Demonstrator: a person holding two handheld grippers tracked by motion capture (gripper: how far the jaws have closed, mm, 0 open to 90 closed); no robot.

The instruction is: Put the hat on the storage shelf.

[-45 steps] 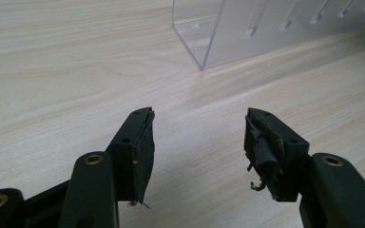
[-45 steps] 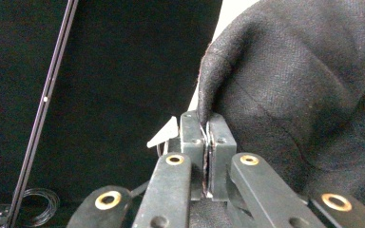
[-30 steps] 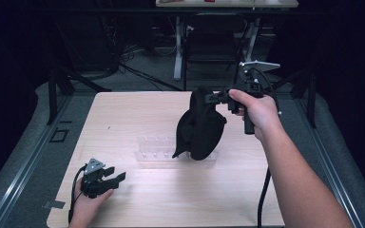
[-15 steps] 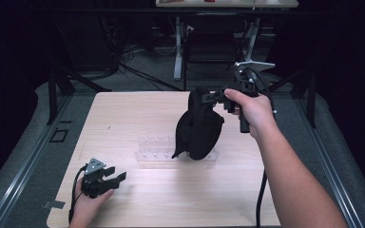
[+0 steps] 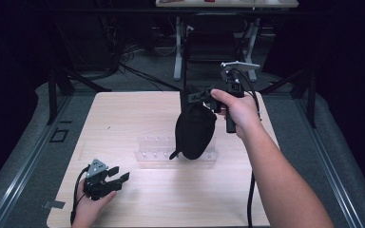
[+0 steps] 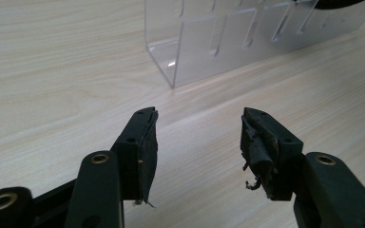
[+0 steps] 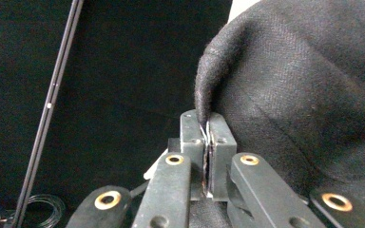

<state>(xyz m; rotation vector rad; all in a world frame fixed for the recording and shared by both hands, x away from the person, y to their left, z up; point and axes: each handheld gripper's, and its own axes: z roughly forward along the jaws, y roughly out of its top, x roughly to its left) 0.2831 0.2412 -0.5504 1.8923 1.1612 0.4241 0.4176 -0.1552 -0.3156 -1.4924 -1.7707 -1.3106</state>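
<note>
A black cloth pouch [image 5: 195,133] hangs above the right half of a clear acrylic rack [image 5: 154,147] in the middle of the wooden table [image 5: 123,114]. My right gripper [image 5: 192,96] is shut on the pouch's top edge, and in the right gripper view the fabric [image 7: 304,95] is pinched between the closed jaws of the gripper [image 7: 207,118]. My left gripper [image 5: 121,173] rests low at the table's front left. Its jaws have just been closing a little but stand open with nothing between them. In the left gripper view, that gripper [image 6: 199,128] faces the rack's near end [image 6: 218,42].
The right gripper's cable [image 5: 252,190] trails down beside the forearm at the front right. Metal rails [image 5: 33,156] run along both sides of the table. Desk legs [image 5: 178,52] stand behind the far edge, in the dark.
My right hand has shifted left with the pouch, which now hangs a bit lower over the rack. The left gripper has stayed where it was.
</note>
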